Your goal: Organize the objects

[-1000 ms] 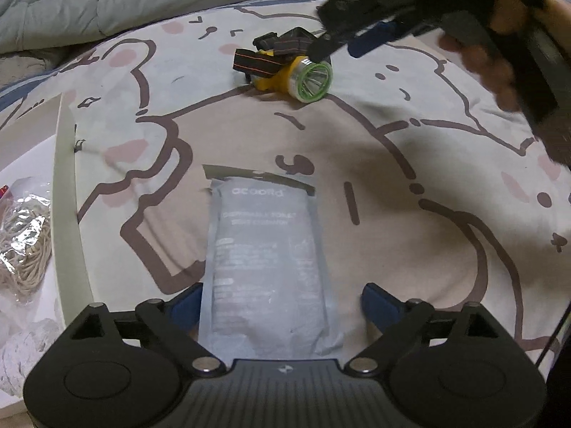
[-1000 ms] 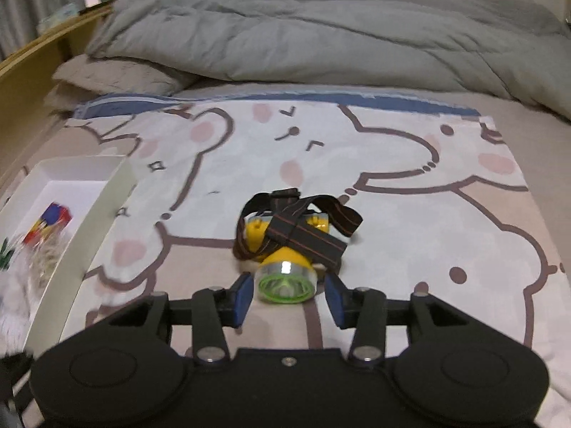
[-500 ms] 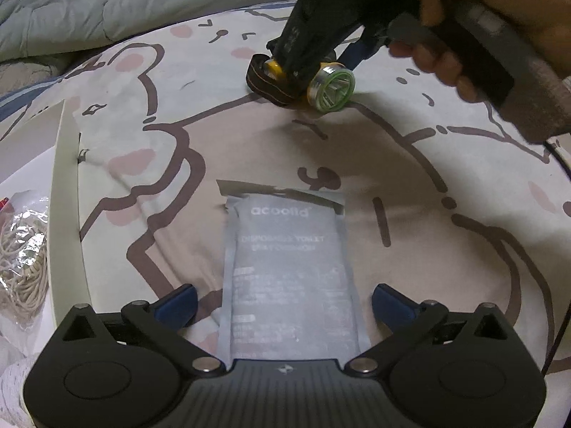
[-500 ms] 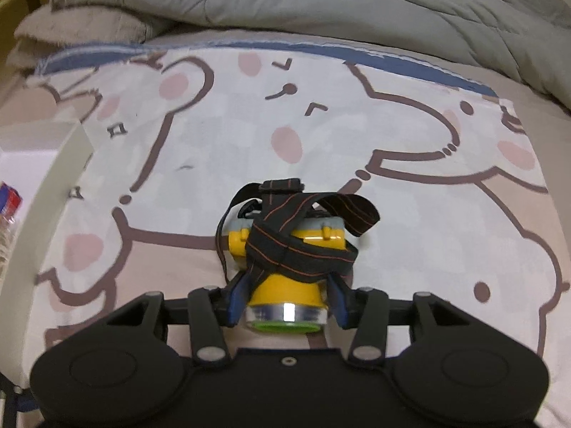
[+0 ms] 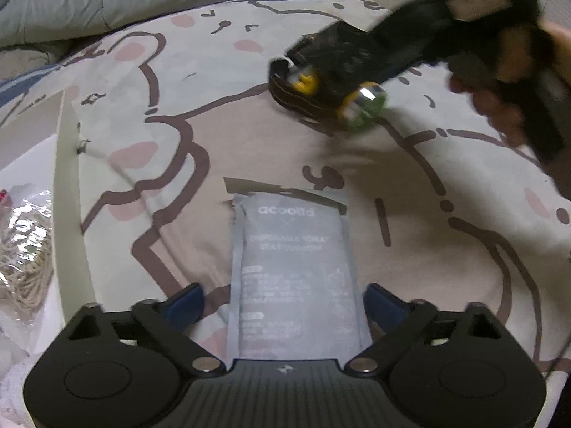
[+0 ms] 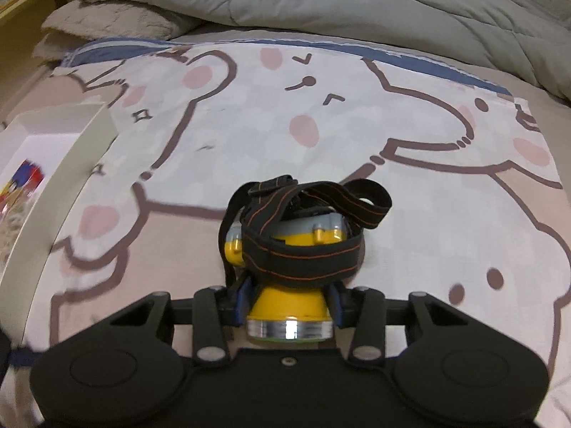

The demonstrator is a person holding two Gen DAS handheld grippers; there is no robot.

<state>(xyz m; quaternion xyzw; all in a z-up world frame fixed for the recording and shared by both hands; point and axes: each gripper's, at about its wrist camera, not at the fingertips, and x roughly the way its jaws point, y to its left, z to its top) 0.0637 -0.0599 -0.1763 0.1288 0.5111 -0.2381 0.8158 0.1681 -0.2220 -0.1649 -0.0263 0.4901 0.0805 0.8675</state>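
A yellow headlamp [image 6: 291,306] with a black striped strap lies on the bear-print bedsheet. My right gripper [image 6: 289,299] is shut on the headlamp's yellow body, its blue pads pressed on both sides. The left wrist view shows the headlamp [image 5: 360,101] under the right gripper, blurred. A grey flat packet [image 5: 294,271] lies on the sheet between the wide-open fingers of my left gripper [image 5: 282,303], which touches nothing.
A white box [image 5: 67,214] stands at the left and holds a clear bag of string [image 5: 21,249]. Its wall also shows in the right wrist view [image 6: 53,199], with a colourful item [image 6: 21,182] inside. A grey duvet [image 6: 321,3] lies along the back.
My right gripper moved forward over the headlamp and closed on its yellow body. My left gripper drew back slightly from the grey packet and stayed open.
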